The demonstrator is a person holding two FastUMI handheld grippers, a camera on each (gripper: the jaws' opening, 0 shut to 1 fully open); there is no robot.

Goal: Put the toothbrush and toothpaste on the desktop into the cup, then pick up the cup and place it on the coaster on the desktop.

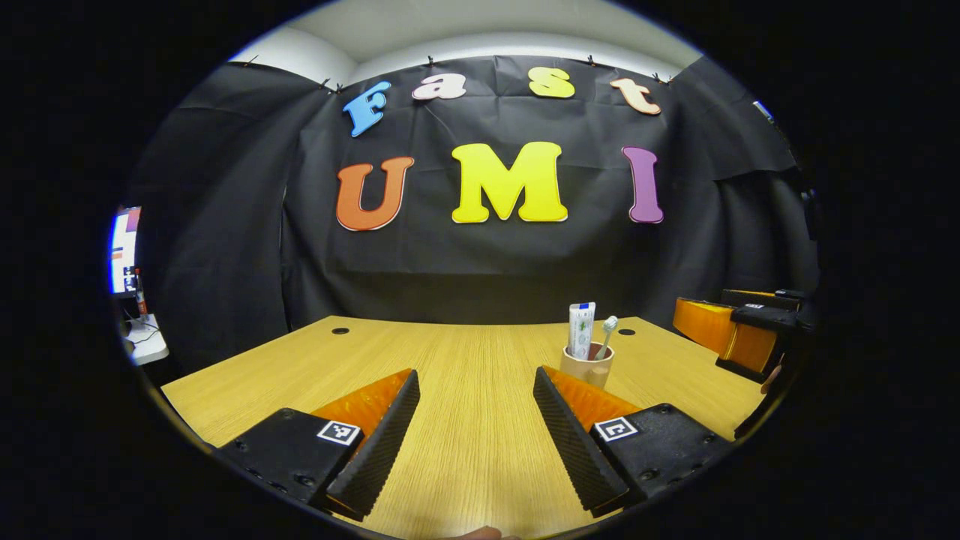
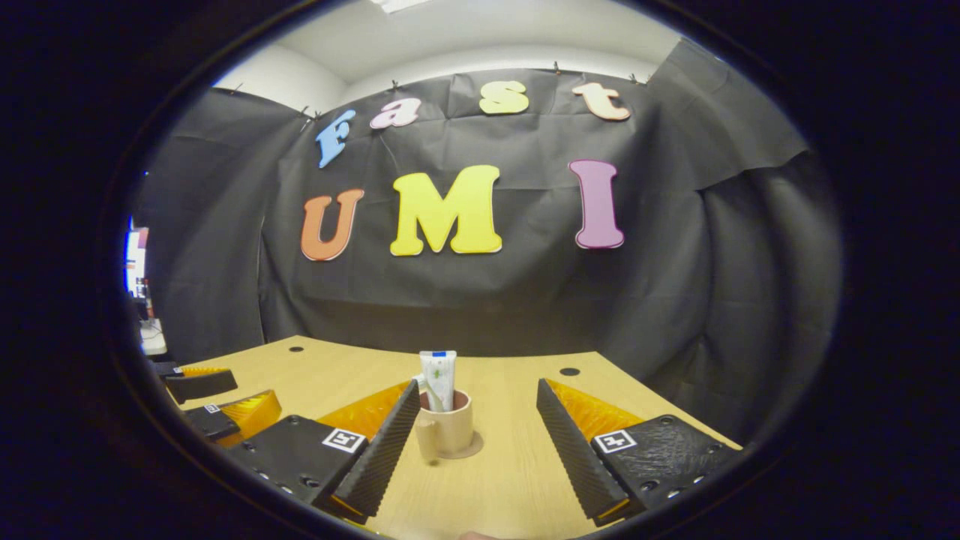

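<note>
A beige cup [image 2: 446, 430] with a handle stands upright on a brown coaster [image 2: 471, 451] on the wooden desktop. A white toothpaste tube [image 2: 438, 381] sticks up out of the cup. In the left gripper view the same cup [image 1: 588, 367] holds the toothpaste tube [image 1: 580, 329] and a toothbrush [image 1: 607, 335], head up. My right gripper [image 2: 476, 442] is open, with the cup just ahead of it, nearer its left finger. My left gripper [image 1: 476, 435] is open over bare wood, the cup beyond its right finger.
The wooden desktop [image 1: 465, 375] has round cable holes near its far edge. The right gripper's body [image 1: 739, 330] is at the right edge of the left gripper view; the left gripper's fingers [image 2: 214, 401] are at the lower left of the right gripper view. A monitor [image 1: 124, 251] stands off the table's left.
</note>
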